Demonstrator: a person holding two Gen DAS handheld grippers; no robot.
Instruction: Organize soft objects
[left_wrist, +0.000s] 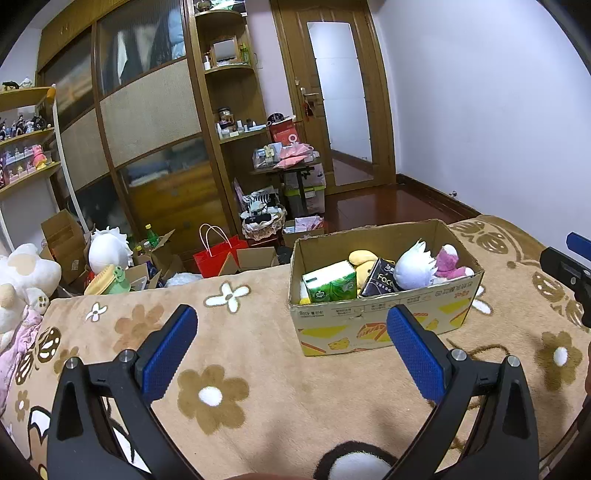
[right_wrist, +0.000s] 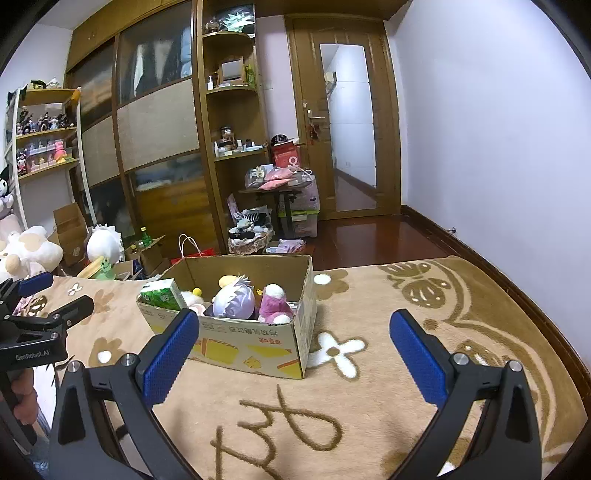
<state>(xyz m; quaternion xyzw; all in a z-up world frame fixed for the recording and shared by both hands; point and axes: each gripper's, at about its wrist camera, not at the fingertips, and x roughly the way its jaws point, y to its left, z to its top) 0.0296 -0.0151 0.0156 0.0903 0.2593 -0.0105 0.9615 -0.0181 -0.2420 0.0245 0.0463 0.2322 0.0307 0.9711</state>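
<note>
A cardboard box (left_wrist: 384, 325) stands on a tan flowered blanket (left_wrist: 258, 354). Inside lie a green tissue pack (left_wrist: 330, 282), a black tissue pack (left_wrist: 380, 282), a yellow plush (left_wrist: 364, 258), a white spiky-haired plush (left_wrist: 413, 267) and a pink plush (left_wrist: 448, 262). My left gripper (left_wrist: 291, 325) is open and empty, just in front of the box. In the right wrist view the box (right_wrist: 258, 347) sits ahead to the left with the white plush (right_wrist: 234, 301) and pink plush (right_wrist: 273, 301) in it. My right gripper (right_wrist: 293, 328) is open and empty. The left gripper (right_wrist: 48, 295) shows at the far left.
Beyond the bed's far edge the floor holds open cartons, a red paper bag (left_wrist: 218, 256), a large white plush head (left_wrist: 109, 249) and a basket (left_wrist: 262, 221). A cream plush (left_wrist: 22, 280) lies at the left. A wardrobe, shelves and a door stand behind.
</note>
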